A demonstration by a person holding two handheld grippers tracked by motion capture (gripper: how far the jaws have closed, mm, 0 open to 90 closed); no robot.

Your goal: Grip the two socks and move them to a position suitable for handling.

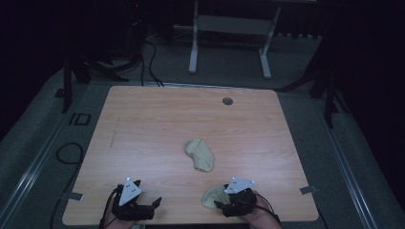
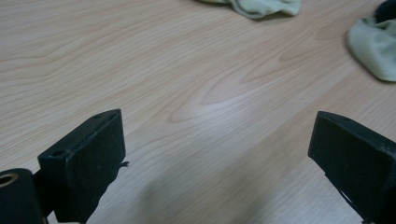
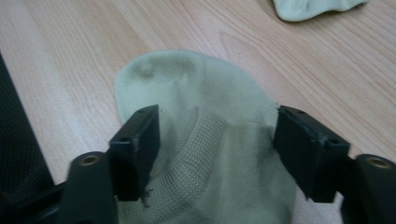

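R gripper (image 3: 217, 154) jaws apart astride near sock (image 3: 187, 88) – pre-grasp, next: close. L gripper (image 2: 215, 158) open, idle – far sock (image 1: 199, 153) untouched.

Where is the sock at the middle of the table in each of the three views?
High view: middle sock, just right of table centre.
Left gripper view: at the top edge.
Right gripper view: top right corner.
Shared landmark: the other sock, lying between the right gripper's jaws.

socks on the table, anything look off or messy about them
Nothing damaged or spilled. The two socks lie apart: one sock sits crumpled mid-table, the other sock lies near the front edge between the open jaws of the right gripper. The left gripper is open over bare table.
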